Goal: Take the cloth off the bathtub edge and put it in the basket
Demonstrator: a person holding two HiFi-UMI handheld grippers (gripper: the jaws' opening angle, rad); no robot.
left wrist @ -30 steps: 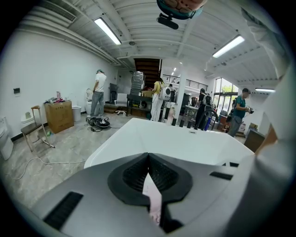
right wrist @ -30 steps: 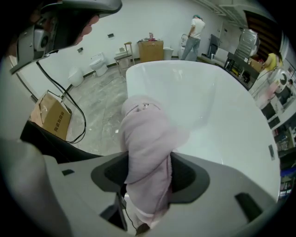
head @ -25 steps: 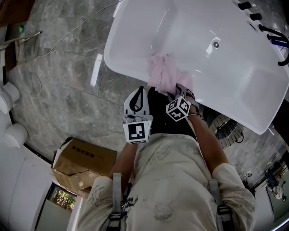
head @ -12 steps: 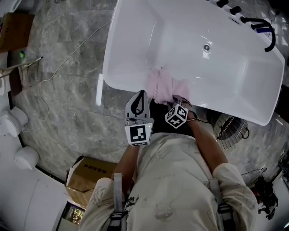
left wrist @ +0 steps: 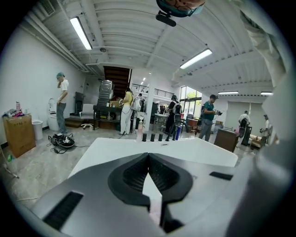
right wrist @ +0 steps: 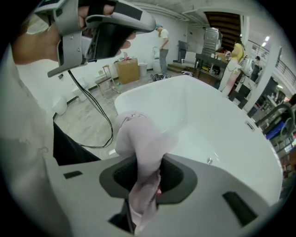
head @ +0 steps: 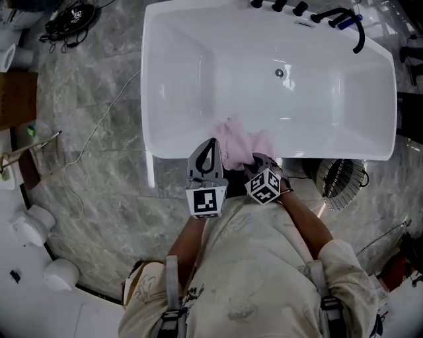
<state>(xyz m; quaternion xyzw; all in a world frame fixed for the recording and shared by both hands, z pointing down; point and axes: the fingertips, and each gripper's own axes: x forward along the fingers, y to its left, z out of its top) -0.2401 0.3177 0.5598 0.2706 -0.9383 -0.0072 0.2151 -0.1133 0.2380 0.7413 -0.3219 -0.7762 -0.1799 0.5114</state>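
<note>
Right gripper (right wrist: 147, 179) jaws, just closed, clamp pink cloth (head: 234, 144) at bathtub (head: 178, 79) edge | left gripper (left wrist: 149, 166) jaws together, empty | drop into basket (head: 340, 183) remains

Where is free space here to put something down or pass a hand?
Free: the bathtub bottom, between its end wall and the drain; the floor beside that end. Crowded: the near rim at the cloth, the far rim with taps.

The right gripper's (head: 254, 160) jaws have just been closing and now pinch the pink cloth (head: 232, 140). The cloth bunches up tighter at the bathtub edge (head: 173, 152).
</note>
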